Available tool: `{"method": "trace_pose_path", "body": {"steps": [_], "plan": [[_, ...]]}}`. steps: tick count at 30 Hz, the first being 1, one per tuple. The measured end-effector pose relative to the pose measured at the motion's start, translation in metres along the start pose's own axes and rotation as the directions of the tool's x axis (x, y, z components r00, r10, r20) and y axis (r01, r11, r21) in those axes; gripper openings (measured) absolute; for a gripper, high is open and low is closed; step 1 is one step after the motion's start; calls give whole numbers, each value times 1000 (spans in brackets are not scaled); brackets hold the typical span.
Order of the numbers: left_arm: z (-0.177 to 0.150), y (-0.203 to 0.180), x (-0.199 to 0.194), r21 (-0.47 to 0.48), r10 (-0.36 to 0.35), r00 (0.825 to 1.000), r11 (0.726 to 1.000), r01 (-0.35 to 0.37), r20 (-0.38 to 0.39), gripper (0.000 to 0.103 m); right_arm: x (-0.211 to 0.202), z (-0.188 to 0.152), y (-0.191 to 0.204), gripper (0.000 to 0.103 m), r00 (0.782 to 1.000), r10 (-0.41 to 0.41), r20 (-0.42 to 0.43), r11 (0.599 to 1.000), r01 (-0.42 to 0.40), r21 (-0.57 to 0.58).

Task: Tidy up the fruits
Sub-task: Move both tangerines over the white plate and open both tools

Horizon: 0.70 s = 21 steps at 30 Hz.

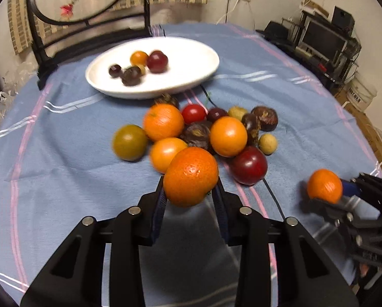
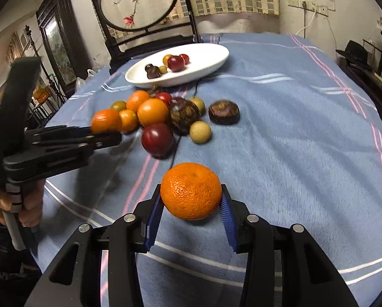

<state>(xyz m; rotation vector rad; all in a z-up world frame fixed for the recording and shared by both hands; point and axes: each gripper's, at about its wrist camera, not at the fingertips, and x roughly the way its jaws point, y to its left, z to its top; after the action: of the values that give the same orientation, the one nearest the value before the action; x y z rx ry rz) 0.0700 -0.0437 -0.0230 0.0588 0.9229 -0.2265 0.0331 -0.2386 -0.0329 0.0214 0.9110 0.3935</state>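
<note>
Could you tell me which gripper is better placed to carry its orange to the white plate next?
Probably the left gripper: its orange hangs at the near edge of the fruit pile, facing the plate. The right gripper and its orange sit farther back.

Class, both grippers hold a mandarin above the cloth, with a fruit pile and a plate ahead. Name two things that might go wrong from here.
1. The left gripper pinches its mandarin only at the fingers' ends; it might slip out.
2. Carrying either mandarin to the white plate means passing over the loose fruit pile; a low pass could send the round fruit rolling across the cloth.
</note>
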Motion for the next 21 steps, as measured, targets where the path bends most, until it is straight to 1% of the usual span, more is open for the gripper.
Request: {"method": "trace_pose_path", "body": {"steps": [3, 8, 12, 14, 16, 18, 21], "plan": [[5, 13, -22, -6, 5, 999, 1000, -4, 48, 34, -7, 15, 7, 43, 999, 2, 40, 1000, -1, -17], [30, 31, -48, -13, 12, 992, 1000, -11, 126, 34, -23, 58, 23, 43, 989, 30, 143, 999, -24, -49], [57, 43, -48, -8, 38, 987, 999, -37, 158, 34, -21, 96, 36, 43, 979, 28, 204, 996, -11, -85], [72, 49, -36, -12, 48, 988, 999, -46, 145, 35, -10, 118, 42, 43, 975, 43, 220, 995, -22, -98], [84, 54, -23, -15, 42, 990, 999, -41, 136, 35, 8, 136, 47, 43, 978, 39, 206, 993, -15, -117], [96, 61, -1, -40, 54, 994, 998, -50, 100, 35, 29, 149, 51, 43, 983, 13, 181, 992, 11, -130], [112, 71, 32, -65, 55, 998, 997, -52, 41, 35, 68, 164, 49, 43, 995, 2, 100, 992, 10, -126]]}}
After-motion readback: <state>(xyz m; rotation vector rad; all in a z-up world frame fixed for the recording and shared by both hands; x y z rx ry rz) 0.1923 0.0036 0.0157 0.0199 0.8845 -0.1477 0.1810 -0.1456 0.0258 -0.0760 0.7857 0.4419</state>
